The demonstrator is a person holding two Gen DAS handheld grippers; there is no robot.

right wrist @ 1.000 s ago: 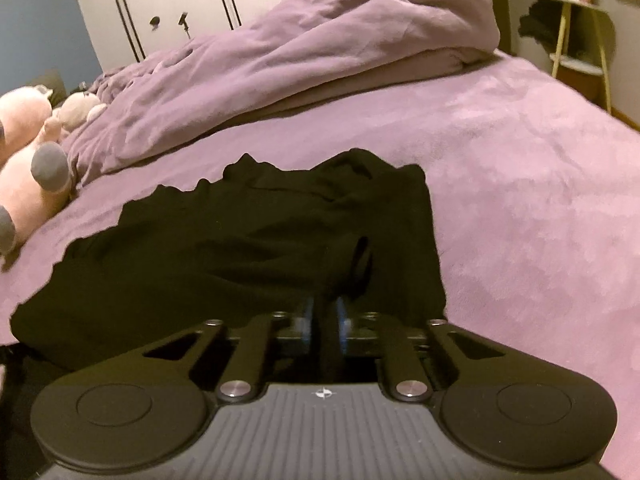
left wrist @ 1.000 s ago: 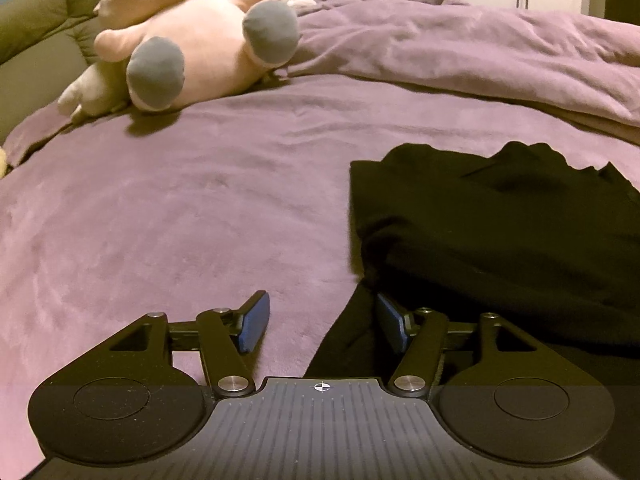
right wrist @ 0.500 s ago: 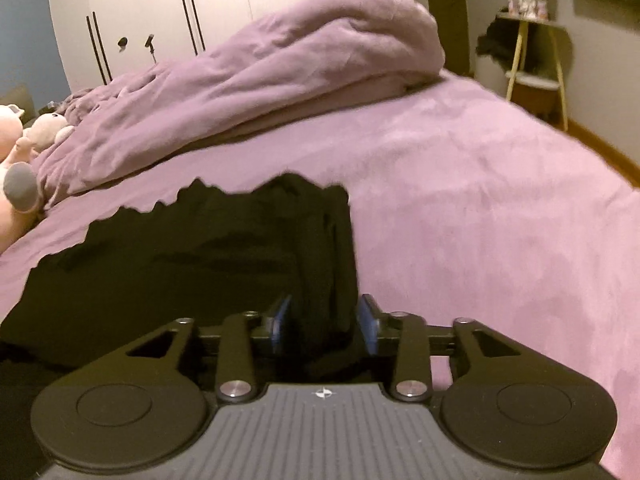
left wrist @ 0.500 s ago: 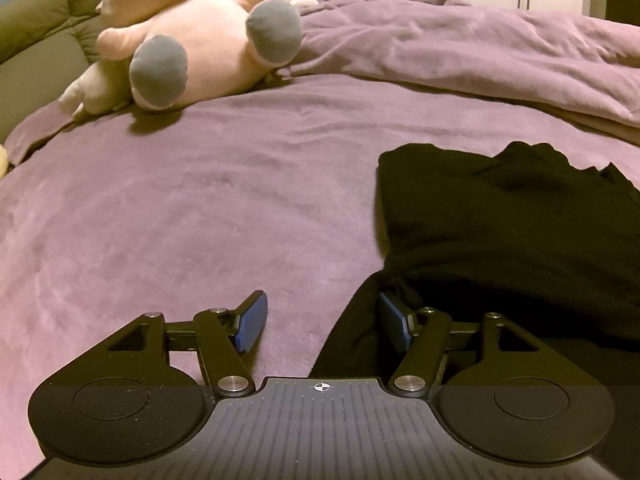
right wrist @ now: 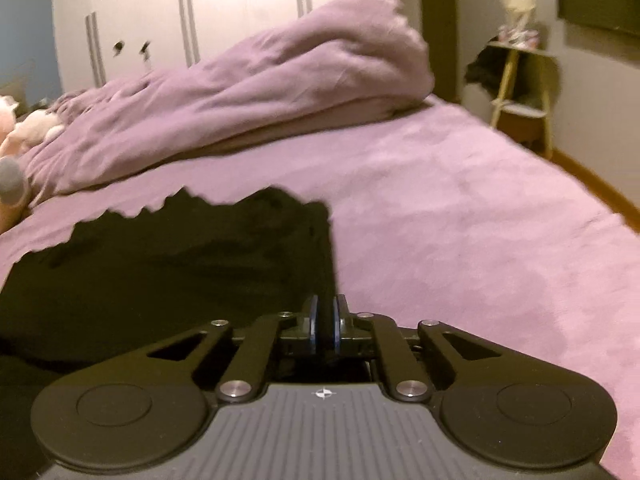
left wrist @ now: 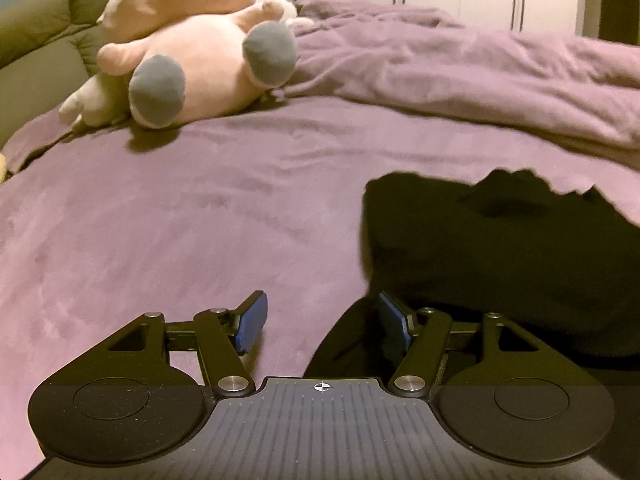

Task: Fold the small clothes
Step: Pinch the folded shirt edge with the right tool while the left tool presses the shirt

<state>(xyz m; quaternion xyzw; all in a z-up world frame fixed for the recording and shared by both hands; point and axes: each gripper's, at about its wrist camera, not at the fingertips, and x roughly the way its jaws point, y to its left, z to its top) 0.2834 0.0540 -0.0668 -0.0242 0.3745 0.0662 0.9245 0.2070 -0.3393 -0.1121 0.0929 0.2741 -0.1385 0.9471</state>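
Right gripper (right wrist: 325, 322) pinched shut on the near right edge of the black garment (right wrist: 180, 260) mid-bed for folding, left gripper (left wrist: 320, 322) gaping, unclamped, at its left corner.

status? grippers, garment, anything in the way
Right gripper shut on black garment edge. Left gripper open, garment's corner between its fingers, not pinched. Garment flat on bed. Plush toys far off, nothing blocking.

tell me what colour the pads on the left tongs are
Blue pads on black arms, clearest in the left wrist view.
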